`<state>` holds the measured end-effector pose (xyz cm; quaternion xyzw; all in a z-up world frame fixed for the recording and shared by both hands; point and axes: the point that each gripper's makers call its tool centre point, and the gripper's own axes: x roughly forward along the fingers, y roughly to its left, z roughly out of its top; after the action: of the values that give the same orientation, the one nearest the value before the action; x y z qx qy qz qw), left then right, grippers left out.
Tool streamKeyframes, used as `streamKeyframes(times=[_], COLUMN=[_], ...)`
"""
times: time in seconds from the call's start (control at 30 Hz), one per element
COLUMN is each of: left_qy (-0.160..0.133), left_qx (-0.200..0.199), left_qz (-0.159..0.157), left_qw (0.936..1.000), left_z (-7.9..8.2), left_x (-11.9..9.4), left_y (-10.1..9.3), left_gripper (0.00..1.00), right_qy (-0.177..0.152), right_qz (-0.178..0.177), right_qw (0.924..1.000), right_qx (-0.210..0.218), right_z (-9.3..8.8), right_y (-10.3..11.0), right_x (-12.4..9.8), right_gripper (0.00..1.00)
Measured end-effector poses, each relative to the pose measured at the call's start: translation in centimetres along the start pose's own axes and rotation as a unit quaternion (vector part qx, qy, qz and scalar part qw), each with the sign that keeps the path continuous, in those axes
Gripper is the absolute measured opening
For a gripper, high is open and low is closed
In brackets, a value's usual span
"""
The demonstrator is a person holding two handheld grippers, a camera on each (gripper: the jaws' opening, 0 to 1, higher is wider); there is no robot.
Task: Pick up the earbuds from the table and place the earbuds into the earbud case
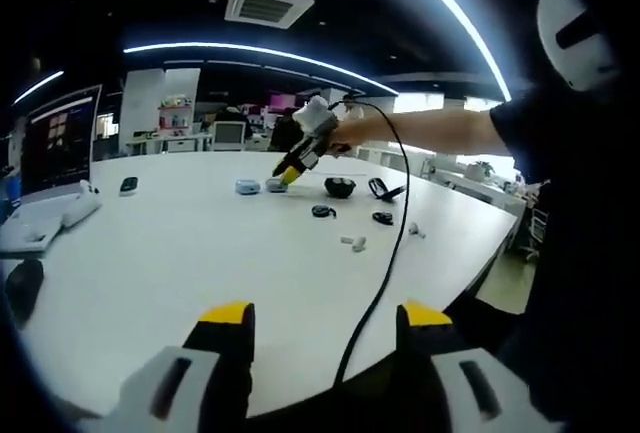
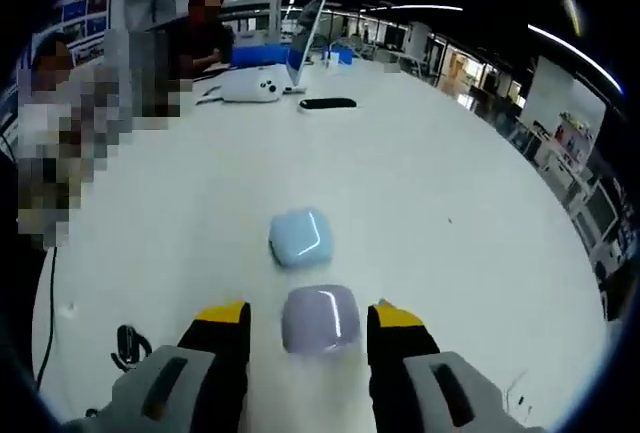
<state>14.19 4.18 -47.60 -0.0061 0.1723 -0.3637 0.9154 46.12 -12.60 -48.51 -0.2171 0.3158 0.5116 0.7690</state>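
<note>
Your right gripper [image 2: 305,328] sits low over worktop [image 2: 450,223], fingers apart, straddling lilac earbud case [image 2: 320,319]; not clamped yet. Centre case between fingers, close gently on flat sides, rounded shell likely slips. Light blue case [image 2: 301,237] just beyond, keep clear of it. Your left gripper [image 1: 325,338] idle near worktop edge, fingers apart, holding nothing. Count: two cases by right gripper; one white earbud [image 1: 354,243] clear, second white earbud [image 1: 415,230] likely, well apart from cases. Dark items too small to tell.
</note>
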Motion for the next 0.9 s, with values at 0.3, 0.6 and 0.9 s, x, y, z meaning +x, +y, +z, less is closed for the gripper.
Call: streamKeyframes(times=[0.3,0.6,0.9], left_qy=[-0.020,-0.017,-0.007], left_qx=[-0.015,-0.021,-0.007], left_qz=[-0.002,-0.047,-0.063], left_qw=[0.9997,0.9986,0.9980], left_z=[1.5,2.9,4.2], left_x=[0.8,2.6,4.4], left_y=[0.0,-1.8,-2.5], left_gripper=[0.63,0.66,0.67], right_qy=[-0.081,-0.129,-0.140], right_qz=[-0.010,-0.056,-0.134], right_qw=[0.9934,0.9844,0.9714], right_qx=[0.081,0.106,0.138], right_z=[-1.0,-5.9,-13.6], right_y=[6.2,13.4,17.1], right_x=[-7.9,-15.8,-21.2], right_gripper=[0.49,0.52,0.54])
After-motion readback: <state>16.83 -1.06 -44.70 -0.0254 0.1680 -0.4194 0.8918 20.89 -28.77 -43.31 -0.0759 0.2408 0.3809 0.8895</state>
